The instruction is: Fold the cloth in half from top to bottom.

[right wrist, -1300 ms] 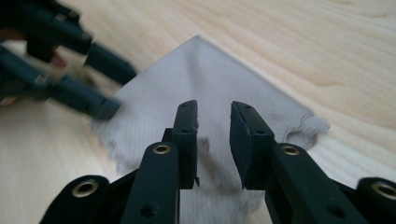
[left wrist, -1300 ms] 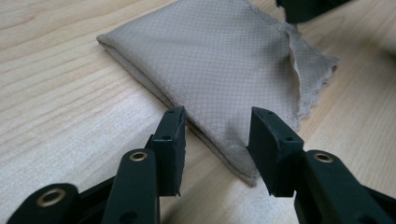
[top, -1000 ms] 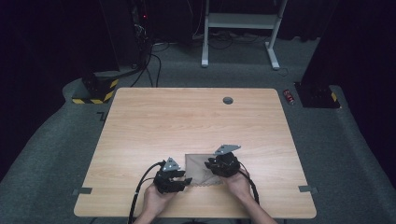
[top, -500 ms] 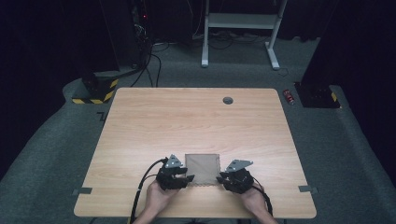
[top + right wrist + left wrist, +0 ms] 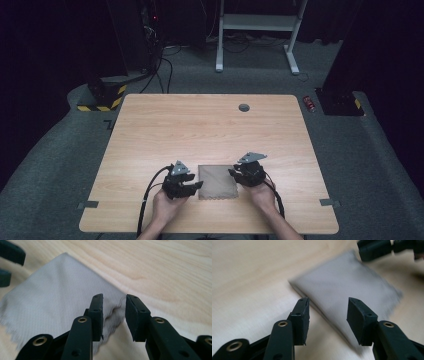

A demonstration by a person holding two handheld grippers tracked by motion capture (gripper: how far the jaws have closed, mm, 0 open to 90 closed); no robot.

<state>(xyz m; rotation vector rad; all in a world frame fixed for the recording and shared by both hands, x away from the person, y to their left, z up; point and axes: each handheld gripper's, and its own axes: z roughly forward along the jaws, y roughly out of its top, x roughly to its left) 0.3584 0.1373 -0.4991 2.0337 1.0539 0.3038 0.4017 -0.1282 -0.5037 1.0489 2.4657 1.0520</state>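
A grey folded cloth (image 5: 217,181) lies flat near the table's front edge. My left gripper (image 5: 199,185) stands open at the cloth's left edge; in the left gripper view its jaws (image 5: 328,305) hover over the near edge of the cloth (image 5: 342,285), with nothing between them. My right gripper (image 5: 232,173) is at the cloth's right edge. Its jaws (image 5: 114,300) have just been opening, and the slightly raised rim of the cloth (image 5: 57,290) sits in the gap, with no pad pressing it.
The light wooden table (image 5: 200,130) has a small round cable hole (image 5: 244,107) near its far edge. Cables trail from both grippers off the front. A white desk frame (image 5: 257,22) and a red object (image 5: 310,104) are on the floor beyond.
The right gripper dropped toward the table's front edge, then came back up to the cloth's right edge. The left gripper and the cloth have barely shifted.
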